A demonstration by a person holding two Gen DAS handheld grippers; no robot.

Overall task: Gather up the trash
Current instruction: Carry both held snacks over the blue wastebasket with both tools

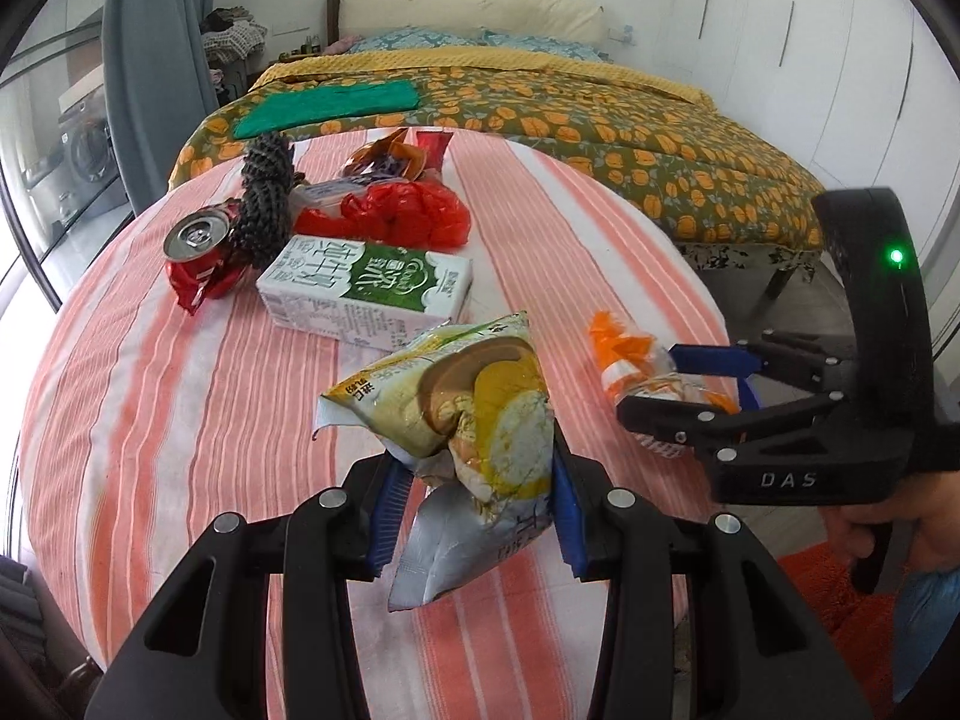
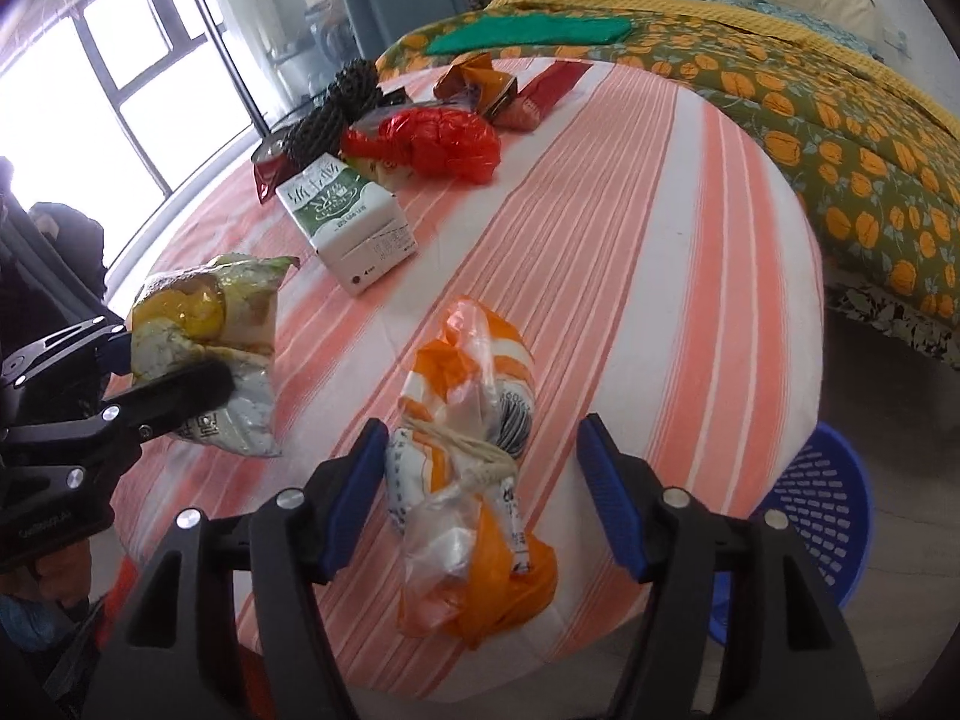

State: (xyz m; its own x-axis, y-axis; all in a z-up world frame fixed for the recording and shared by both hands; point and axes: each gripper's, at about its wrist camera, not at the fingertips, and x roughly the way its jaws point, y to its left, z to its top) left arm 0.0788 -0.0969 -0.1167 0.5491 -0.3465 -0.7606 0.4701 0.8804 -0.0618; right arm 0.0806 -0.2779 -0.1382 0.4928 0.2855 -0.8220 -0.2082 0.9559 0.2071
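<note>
Snack bag (image 1: 474, 414) pinched in the left gripper (image 1: 474, 516) over the striped table (image 1: 600, 228).
Right gripper (image 2: 480, 480) wide — orange bag (image 2: 474, 456) lies between (left pad touching), basket (image 2: 822, 516) beside.

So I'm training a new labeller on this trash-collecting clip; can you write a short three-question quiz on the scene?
1. True or false: the left gripper is shut on the crumpled yellow-green snack bag.
2. What lies between the right gripper's jaws?
A. green-and-white milk carton
B. orange-and-clear plastic bag
C. crushed red can
3. What colour is the perforated plastic basket beside the table?

Key: 1 true; 2 B; 3 blue.
</note>
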